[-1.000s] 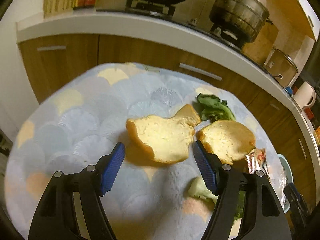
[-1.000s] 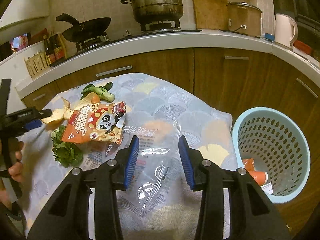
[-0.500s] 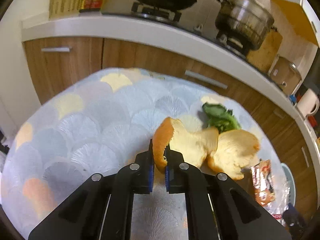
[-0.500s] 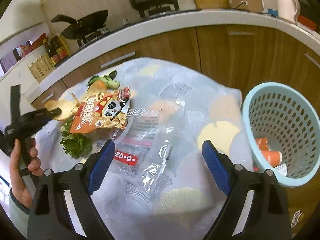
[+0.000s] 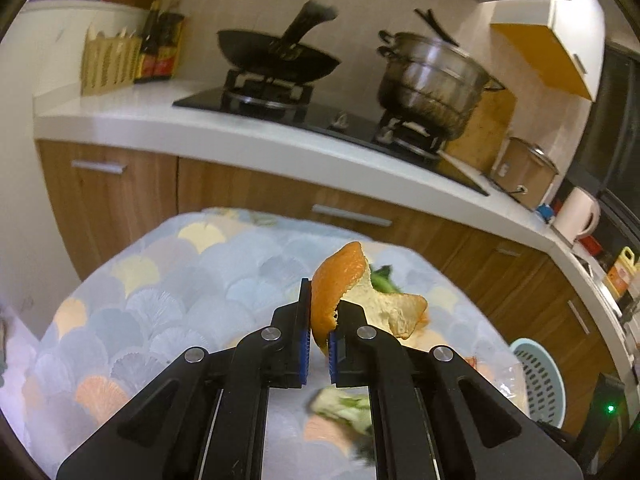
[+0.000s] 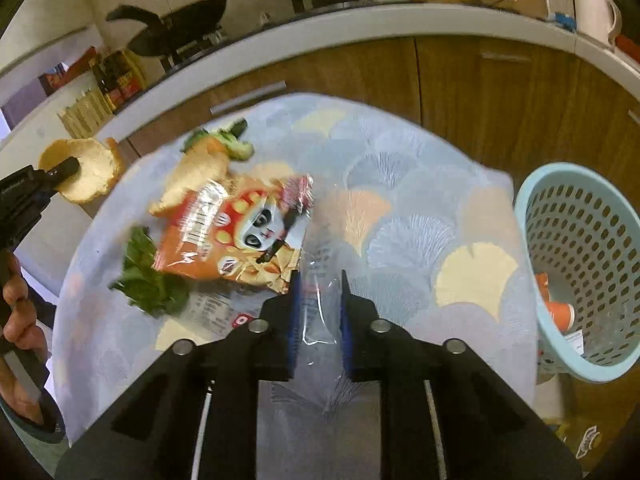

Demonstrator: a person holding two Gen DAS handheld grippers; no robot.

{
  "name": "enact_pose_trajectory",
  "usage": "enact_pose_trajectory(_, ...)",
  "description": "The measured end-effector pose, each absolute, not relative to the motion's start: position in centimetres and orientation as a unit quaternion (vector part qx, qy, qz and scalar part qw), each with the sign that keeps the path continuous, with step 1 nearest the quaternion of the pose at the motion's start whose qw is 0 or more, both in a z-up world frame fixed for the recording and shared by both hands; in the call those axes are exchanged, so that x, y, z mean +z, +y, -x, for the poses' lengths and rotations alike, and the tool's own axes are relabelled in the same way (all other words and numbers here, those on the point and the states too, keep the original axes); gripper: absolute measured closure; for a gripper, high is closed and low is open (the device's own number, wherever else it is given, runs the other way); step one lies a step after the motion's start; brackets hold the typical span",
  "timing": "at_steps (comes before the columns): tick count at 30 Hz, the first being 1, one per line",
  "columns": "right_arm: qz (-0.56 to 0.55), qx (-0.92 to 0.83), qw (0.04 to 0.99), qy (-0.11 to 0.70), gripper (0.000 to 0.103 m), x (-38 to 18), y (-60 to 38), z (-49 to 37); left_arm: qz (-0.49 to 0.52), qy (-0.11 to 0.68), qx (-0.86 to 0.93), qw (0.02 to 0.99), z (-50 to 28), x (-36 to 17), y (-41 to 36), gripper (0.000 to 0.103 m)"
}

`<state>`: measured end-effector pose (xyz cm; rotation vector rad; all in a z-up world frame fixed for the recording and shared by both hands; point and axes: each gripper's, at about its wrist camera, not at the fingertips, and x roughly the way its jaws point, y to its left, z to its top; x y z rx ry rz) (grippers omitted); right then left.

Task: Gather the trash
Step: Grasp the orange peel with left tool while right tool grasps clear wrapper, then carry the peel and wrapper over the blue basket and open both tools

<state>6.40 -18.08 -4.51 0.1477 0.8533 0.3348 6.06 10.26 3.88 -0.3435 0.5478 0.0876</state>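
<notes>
While your left tongs [image 5: 319, 336] stay clenched on an orange peel [image 5: 340, 292] raised clear of the worktop [image 5: 160, 300], your right tongs [image 6: 319, 312] are closing around a clear plastic bag [image 6: 320, 320]. Snack packet [image 6: 236, 232]: just ahead-left of them. Basket [image 6: 576, 264]: to their right.

A black wok [image 5: 276, 54] and a steel stockpot [image 5: 430, 78] were set on the gas hob [image 5: 320, 116]. Sauce bottles [image 5: 158, 46] were positioned beside a slatted holder [image 5: 106, 64] on the white countertop [image 5: 140, 120]. A white kettle [image 5: 578, 216] was placed further along. Wooden cabinet doors [image 5: 120, 200] were fitted below.
</notes>
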Motion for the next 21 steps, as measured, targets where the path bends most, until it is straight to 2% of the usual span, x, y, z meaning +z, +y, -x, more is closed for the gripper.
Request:
enact_pose_trajectory(12, -0.003, 0.151, 0.942, 0.298, 0.098, 3.3, -18.0, -2.2, 0.146, 0.243, -0.013, 0.959, -5.3, 6.9, 5.6, 0.098)
enact_pose_trajectory(21, -0.001, 0.103, 0.958, 0.267, 0.098, 6.0, -21.2, -1.3, 0.124, 0.238, -0.051, 0.962, -5.6, 8.2, 1.9, 0.098)
